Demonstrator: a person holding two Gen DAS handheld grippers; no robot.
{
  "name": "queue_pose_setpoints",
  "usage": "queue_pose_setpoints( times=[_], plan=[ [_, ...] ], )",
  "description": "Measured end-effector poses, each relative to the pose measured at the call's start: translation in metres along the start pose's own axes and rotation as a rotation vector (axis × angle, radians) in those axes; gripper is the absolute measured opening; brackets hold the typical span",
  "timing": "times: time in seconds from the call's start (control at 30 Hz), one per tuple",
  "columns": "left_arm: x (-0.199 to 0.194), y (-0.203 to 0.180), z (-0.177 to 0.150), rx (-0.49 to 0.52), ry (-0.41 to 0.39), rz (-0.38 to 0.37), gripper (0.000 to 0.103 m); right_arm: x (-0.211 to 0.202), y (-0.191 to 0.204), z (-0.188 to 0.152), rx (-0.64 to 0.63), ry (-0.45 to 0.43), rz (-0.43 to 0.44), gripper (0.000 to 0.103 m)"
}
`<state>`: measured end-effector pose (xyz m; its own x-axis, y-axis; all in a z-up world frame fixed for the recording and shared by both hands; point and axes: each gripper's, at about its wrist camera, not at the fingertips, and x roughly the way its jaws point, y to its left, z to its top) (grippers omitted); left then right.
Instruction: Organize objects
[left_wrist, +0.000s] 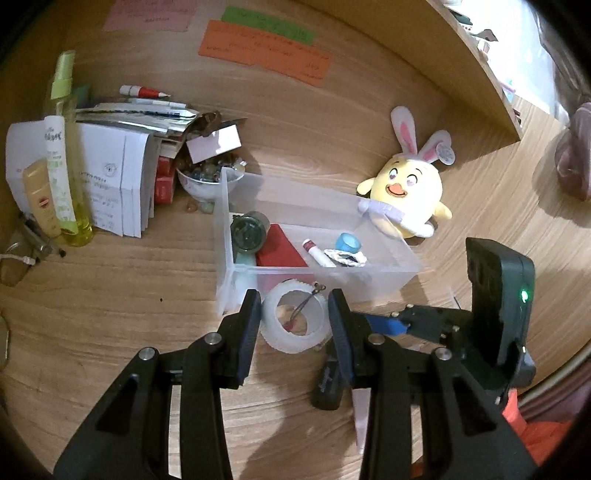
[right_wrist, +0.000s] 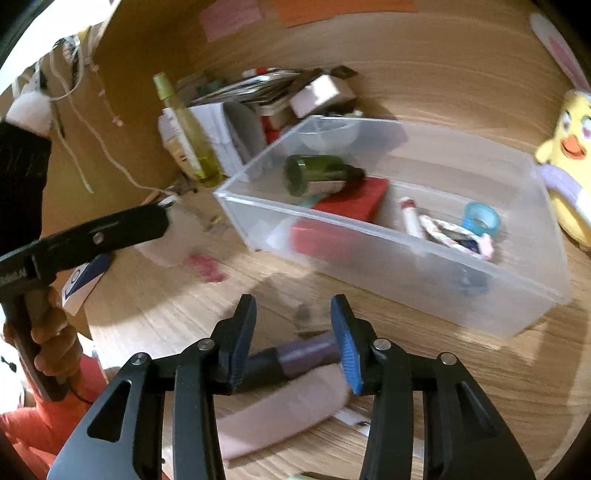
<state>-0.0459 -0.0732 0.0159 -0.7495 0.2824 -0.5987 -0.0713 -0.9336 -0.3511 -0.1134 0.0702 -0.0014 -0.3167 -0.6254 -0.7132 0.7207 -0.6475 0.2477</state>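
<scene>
The left gripper (left_wrist: 293, 321) is seen pinching a translucent ribbed ring (left_wrist: 293, 320), both pads pressed on its sides, raised just before the near wall of the clear plastic bin (left_wrist: 317, 275). Within the bin a green bottle (right_wrist: 317, 173) lies at ten o'clock, a red box (right_wrist: 354, 199) beside it, a blue tape roll (right_wrist: 482, 219) at three o'clock. The right gripper (right_wrist: 293, 339) is held spread over a dark purple cylinder (right_wrist: 303, 356); contact, in the blur, cannot be told. A yellow plush chick (left_wrist: 408, 188) is set at two o'clock.
</scene>
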Motion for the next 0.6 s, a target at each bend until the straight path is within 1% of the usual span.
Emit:
queue_pose_setpoints(
  times=[0.1,0.23,0.37,0.43,0.47,0.5,0.57,0.6],
  plan=[
    [0.002,-0.003,0.001,0.005,0.002,-0.009,0.037,0.002,0.015,0.002,-0.046,-0.003,0.02,0.039],
    [0.006,-0.007,0.001,0.008,0.015,-0.04,0.037,0.008,0.033,0.006,-0.108,-0.028,-0.001,0.039],
    [0.005,-0.013,0.002,0.021,0.018,-0.062,0.037,0.016,0.038,0.007,-0.125,-0.045,-0.016,0.039],
    [0.003,-0.016,0.002,0.026,0.018,-0.073,0.037,0.017,0.038,0.007,-0.121,-0.047,-0.006,0.039],
    [0.003,-0.017,0.003,0.028,0.019,-0.079,0.037,0.018,0.036,0.007,-0.112,-0.051,0.004,0.037],
    [0.002,-0.018,0.002,0.031,0.019,-0.082,0.037,0.017,0.035,0.007,-0.103,-0.058,0.011,0.03],
    [0.001,-0.02,0.002,0.036,0.014,-0.074,0.037,0.019,0.033,0.007,-0.091,-0.055,0.029,0.019],
    [0.001,-0.02,0.002,0.034,0.013,-0.072,0.037,0.019,0.03,0.007,-0.081,-0.06,0.032,0.019]
  ],
)
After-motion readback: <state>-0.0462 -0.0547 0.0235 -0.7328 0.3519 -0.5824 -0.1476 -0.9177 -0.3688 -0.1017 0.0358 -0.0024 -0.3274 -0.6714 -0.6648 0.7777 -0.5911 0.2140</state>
